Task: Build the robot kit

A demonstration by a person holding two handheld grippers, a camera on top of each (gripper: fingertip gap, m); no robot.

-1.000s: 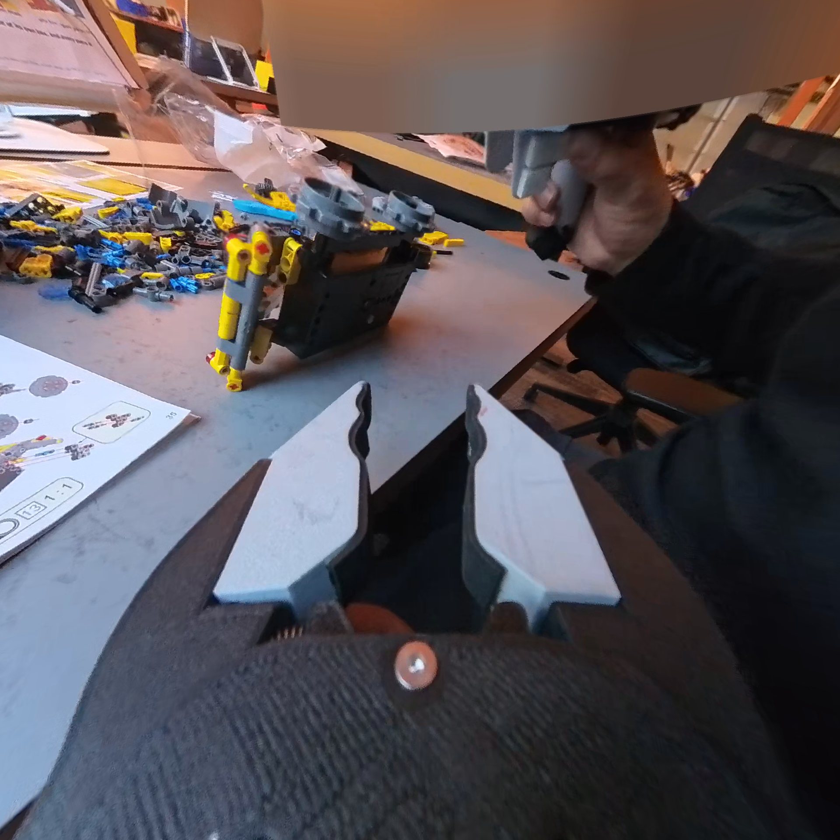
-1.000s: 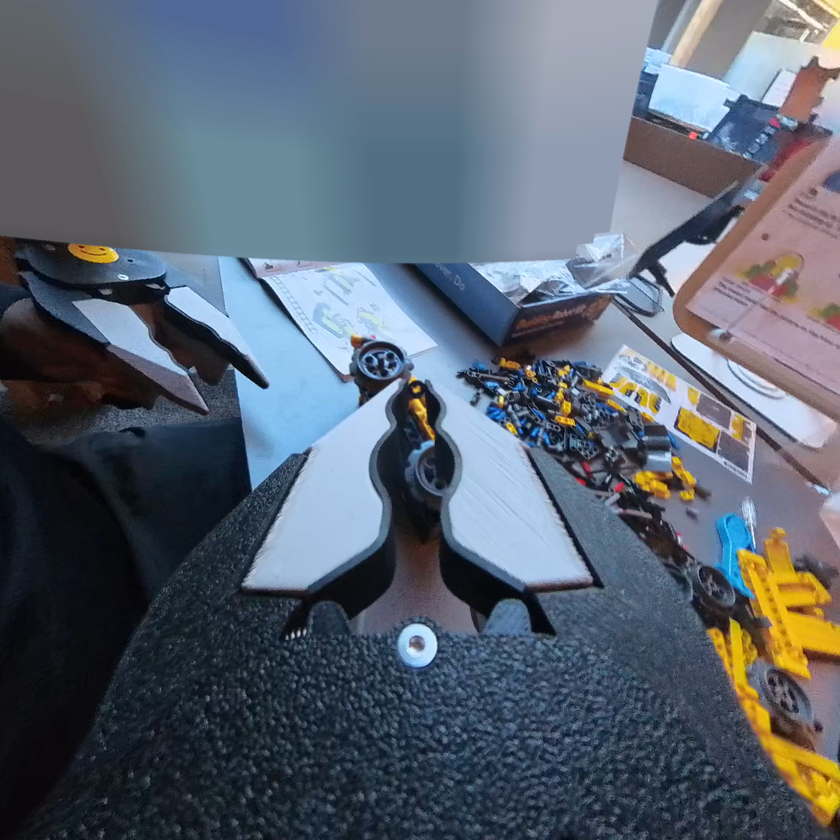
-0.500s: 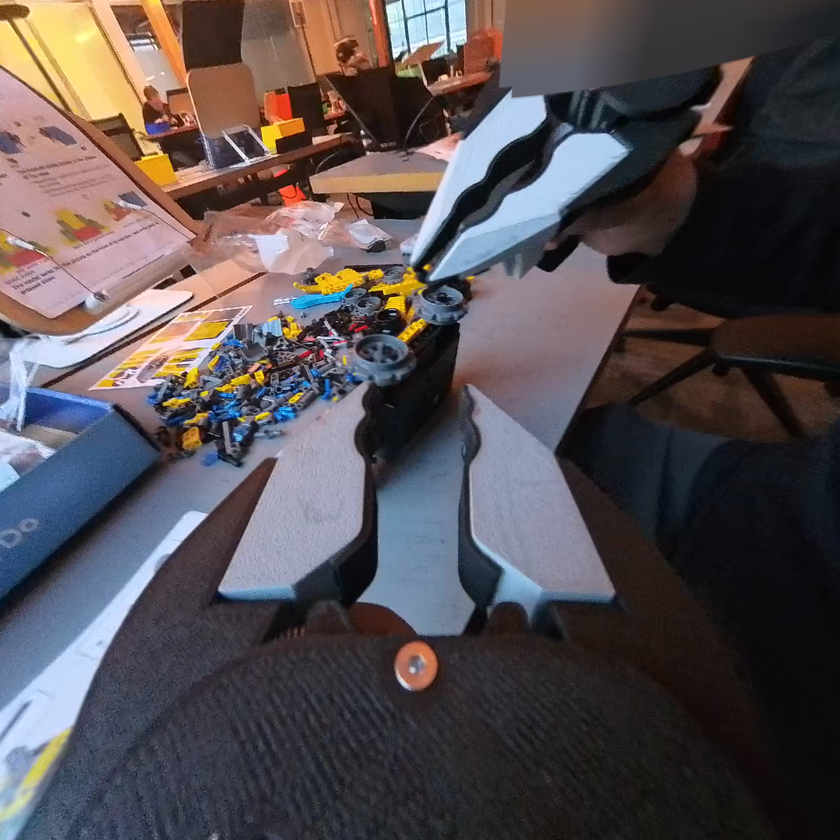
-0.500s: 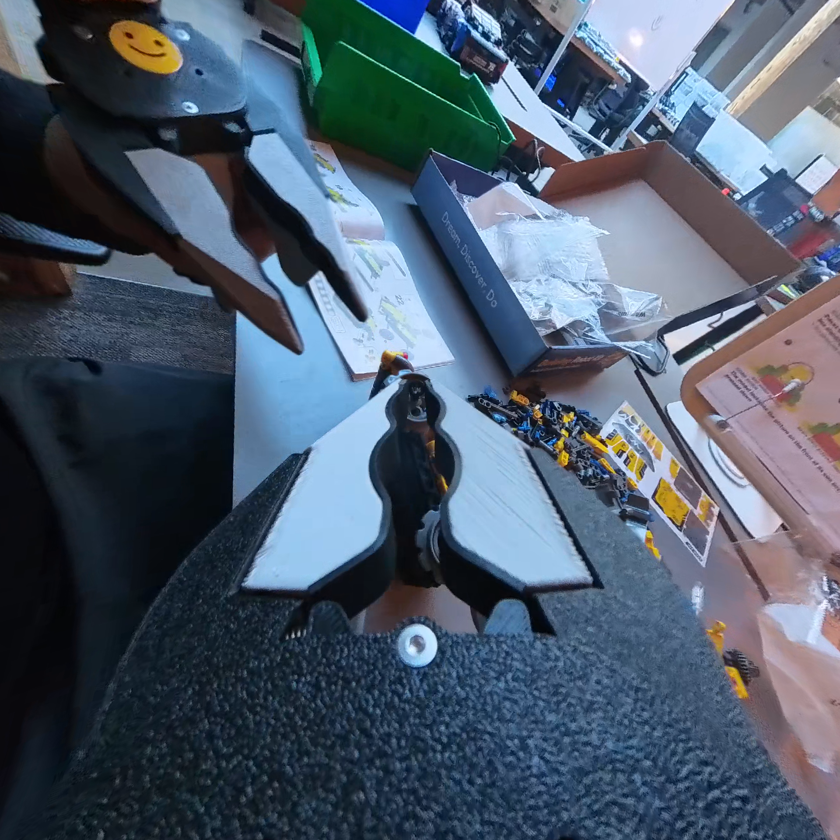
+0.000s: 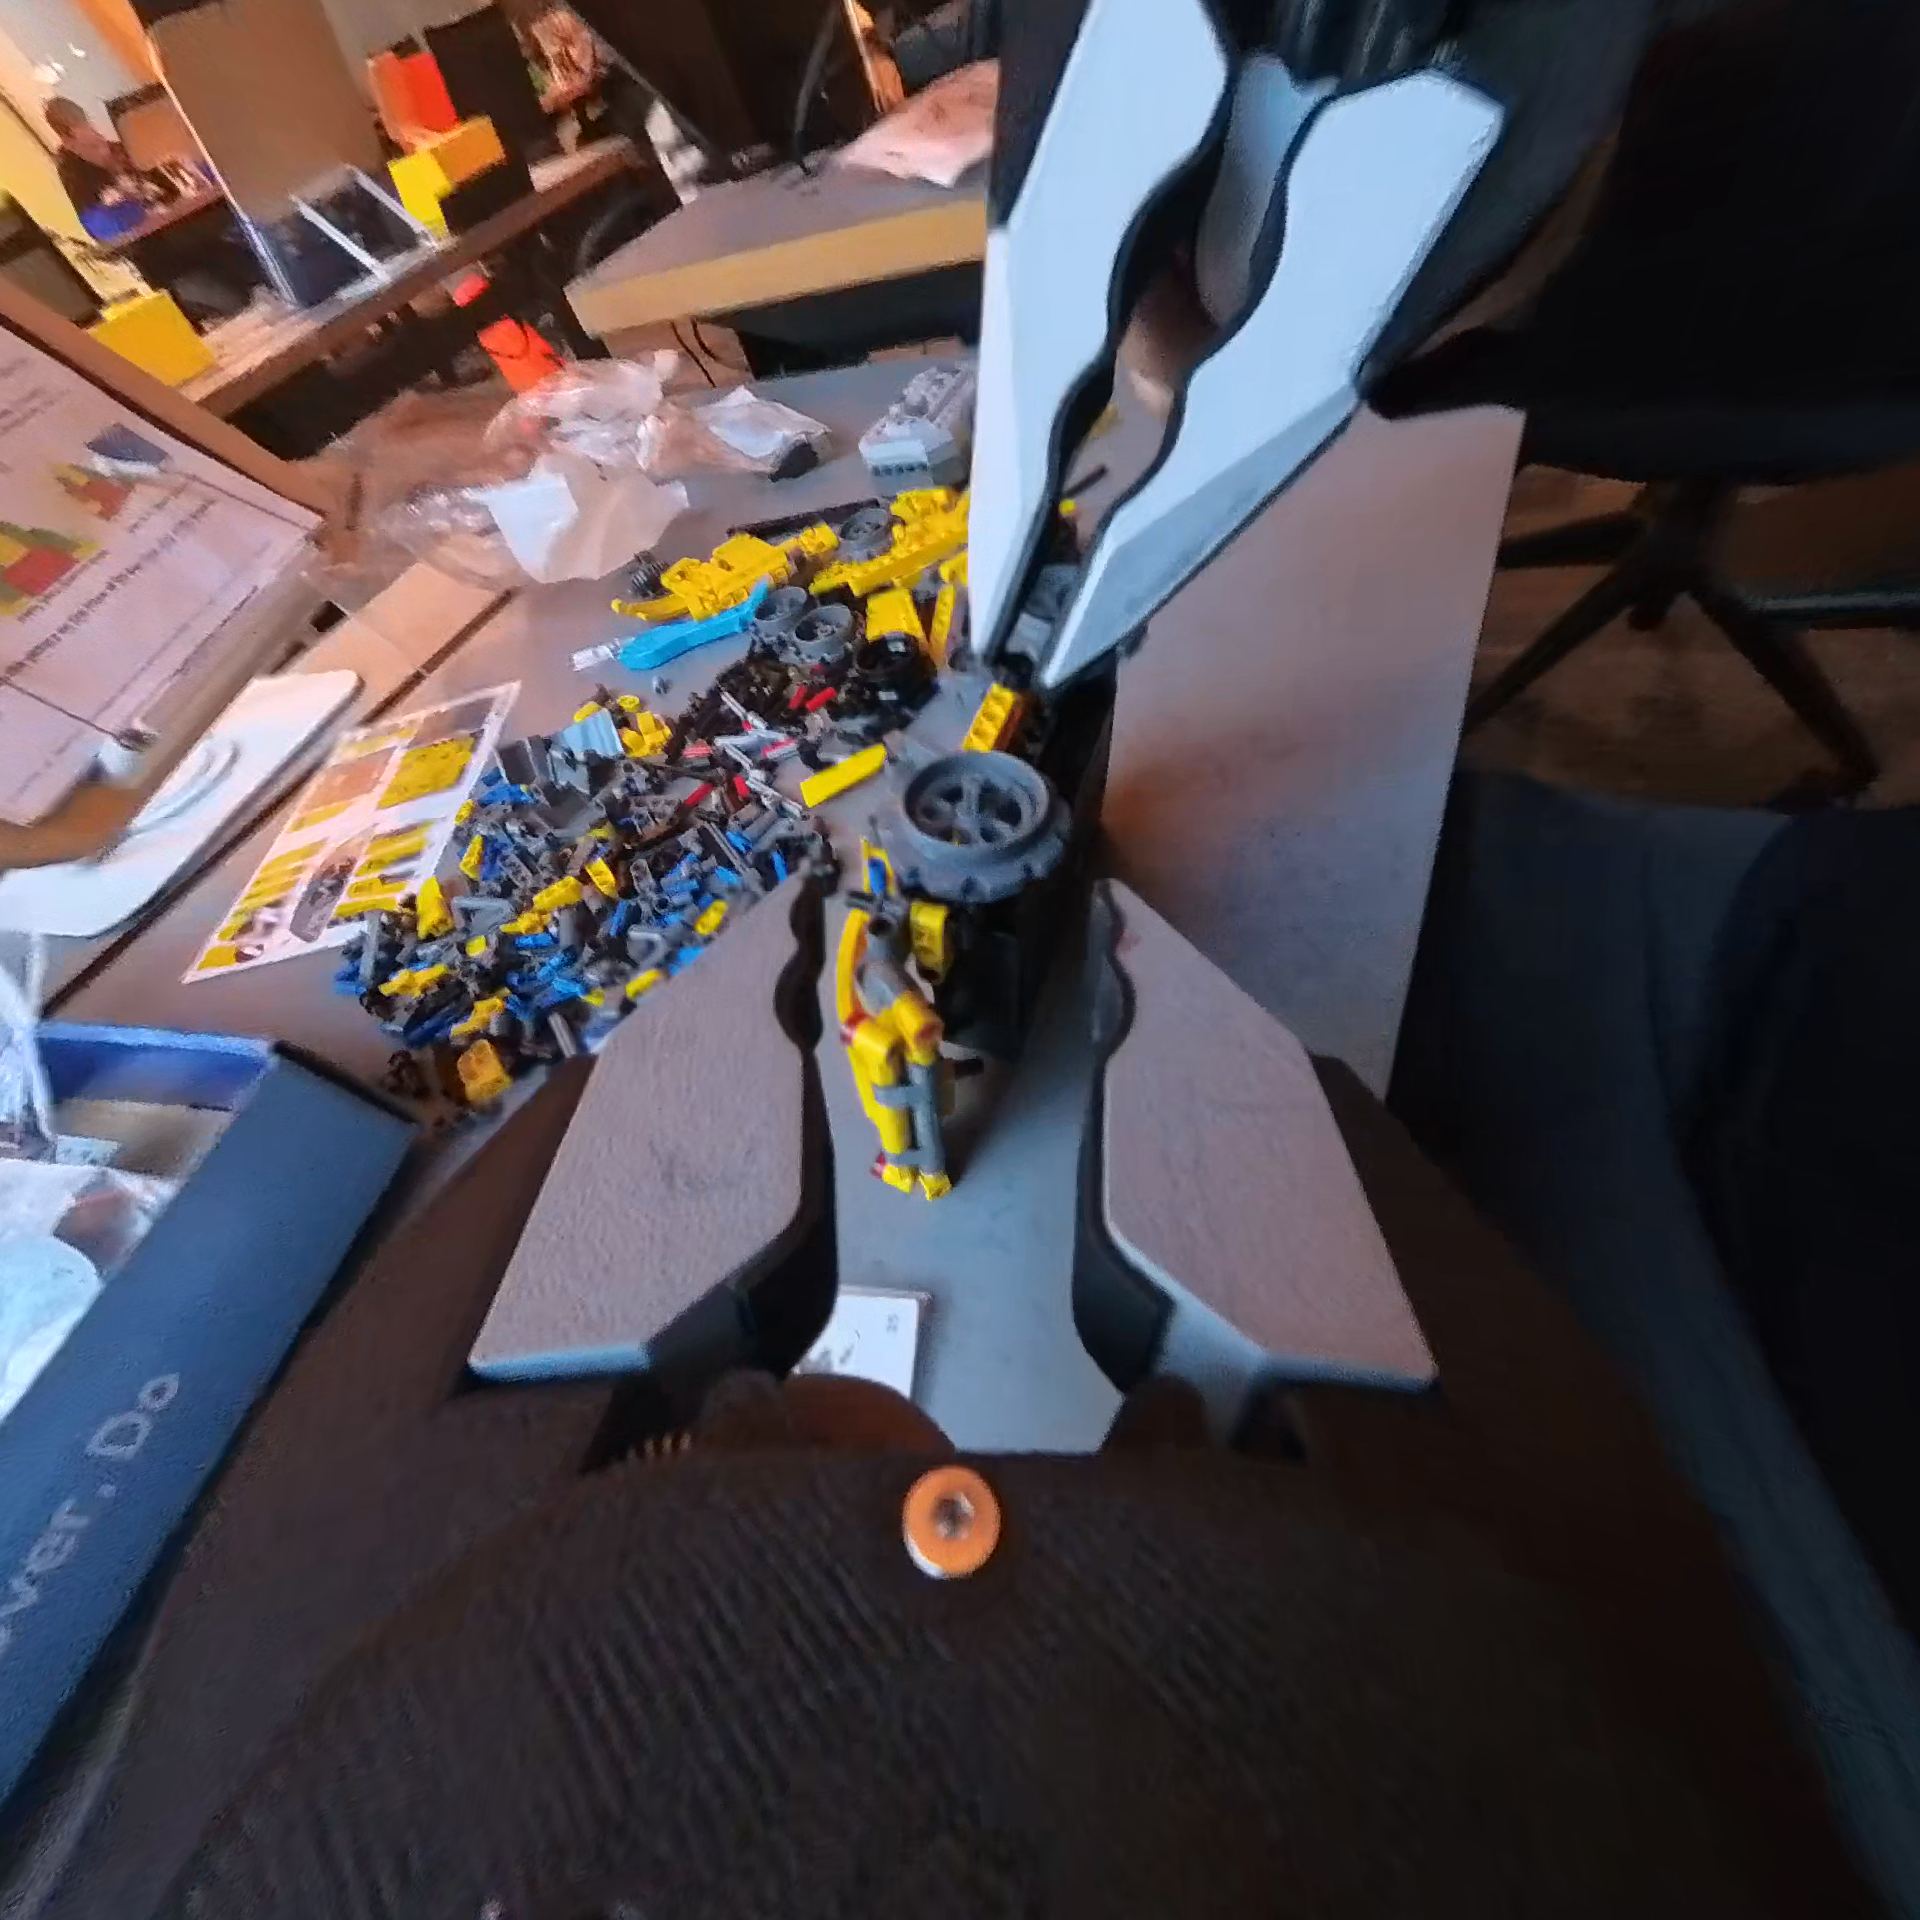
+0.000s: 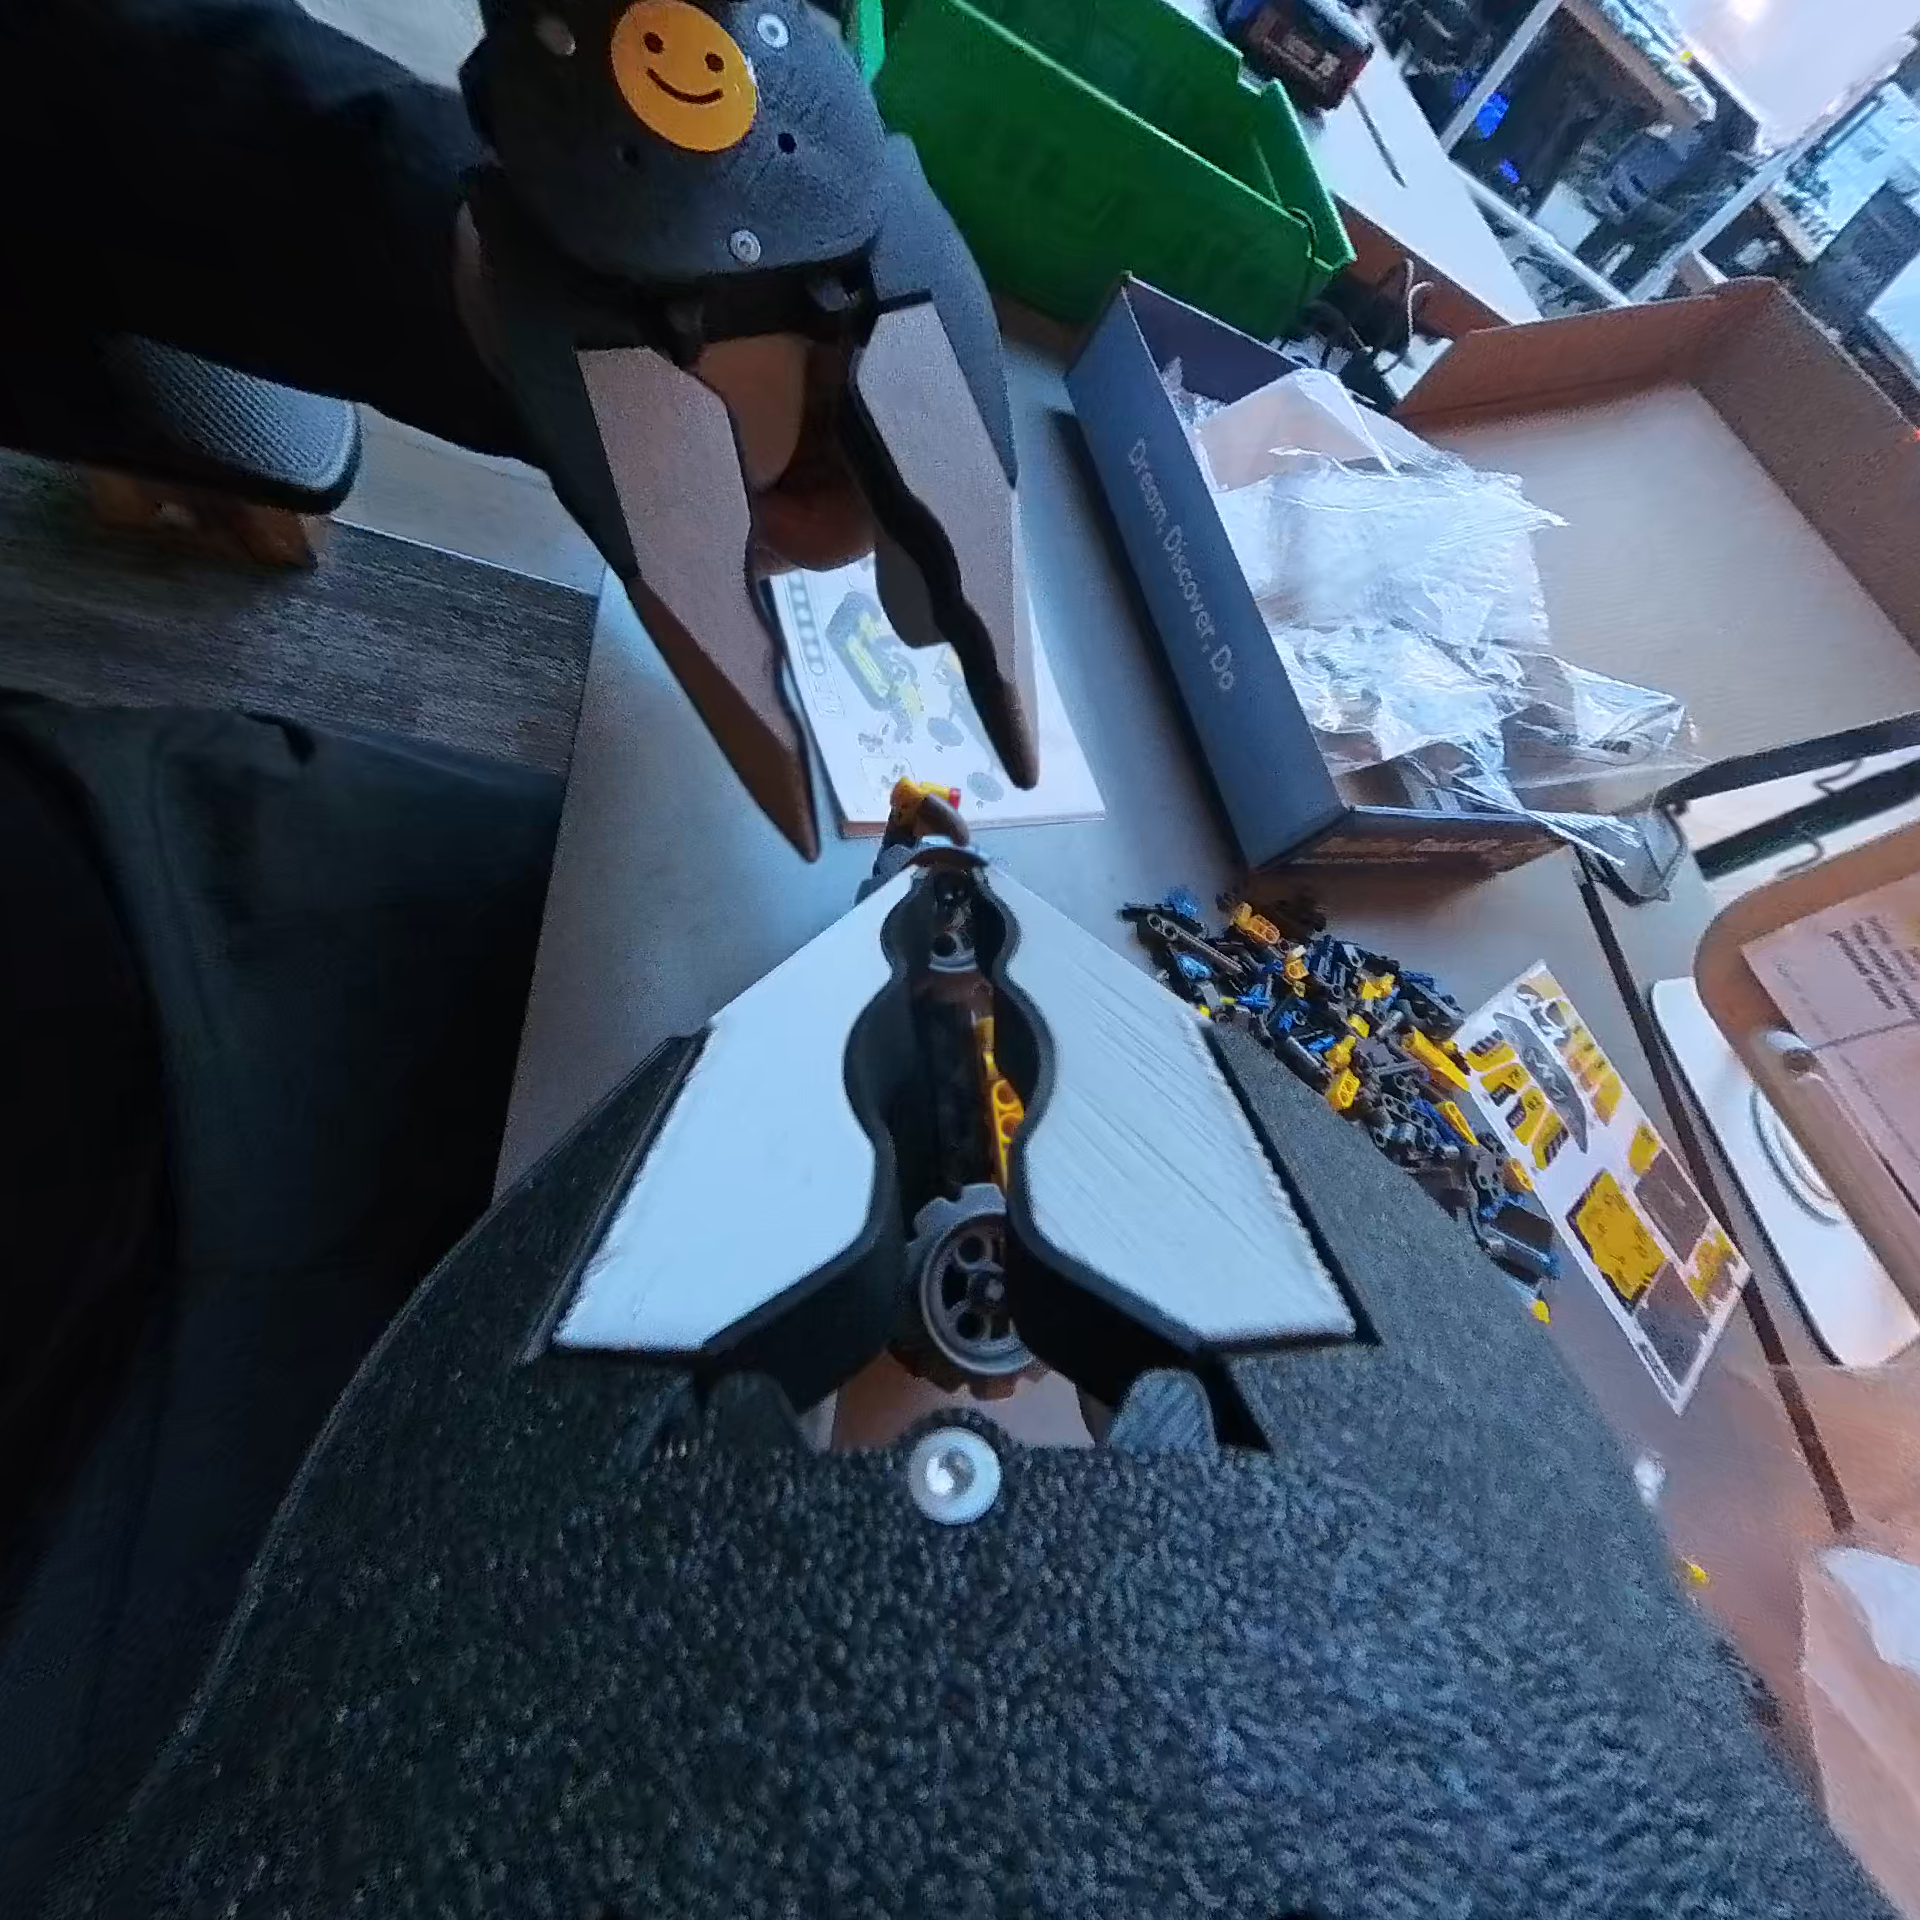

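Note:
A black and yellow brick vehicle model [image 5: 977, 821] with grey wheels stands on the grey table [image 5: 1278, 831] near its edge. My right gripper [image 6: 948, 868] is shut on the model [image 6: 982, 1101], which fills the gap between its fingers. In the left wrist view the right gripper [image 5: 1023, 665] comes down from above onto the model's far end. My left gripper [image 5: 961, 899] is open, with its fingers on either side of the model's yellow arm [image 5: 899, 1070], not touching it. It also shows in the right wrist view [image 6: 914, 808], open, just beyond the model.
A pile of loose small bricks [image 5: 582, 894] lies left of the model. A dark blue box [image 6: 1226, 644] holds plastic bags. An instruction booklet [image 6: 935, 727], a sticker sheet [image 5: 353, 831], green bins [image 6: 1091, 177] and a cardboard tray [image 6: 1714, 468] are around. A person's dark sleeve is at the table edge. Both grippers' tips are close together, under 4 cm apart.
My left gripper has swung in from the table edge toward the model and now straddles its yellow arm. My right gripper has stayed on the model and tilted more steeply over it.

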